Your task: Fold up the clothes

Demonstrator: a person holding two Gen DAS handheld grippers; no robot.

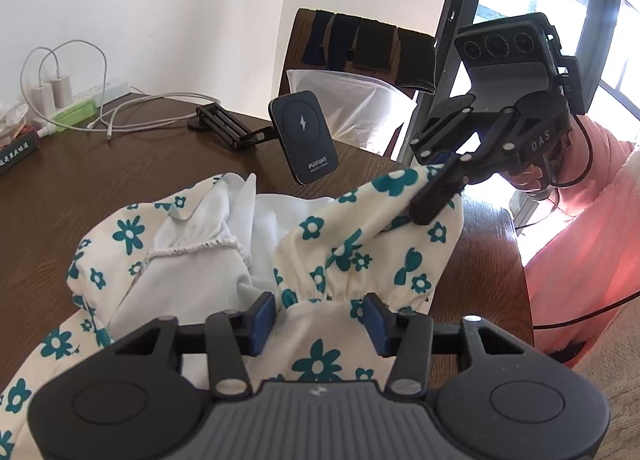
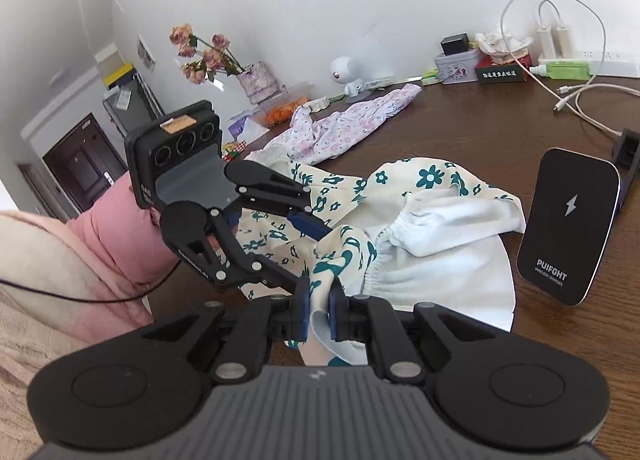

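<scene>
Pinching a fold of the floral garment [image 2: 432, 195] between narrow jaws, the right gripper [image 2: 318, 310] holds it lifted off the table [image 1: 60, 195]. The left gripper [image 1: 320, 318] stands wide astride the gathered waistband, nearer the crumpled bulk lying ahead-left.

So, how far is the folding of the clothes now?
Nothing looks folded yet. The floral garment lies bunched on the table; the right gripper pinches its edge, the left gripper stands open around it. The pink-print garment waits, crumpled and untouched.
</scene>
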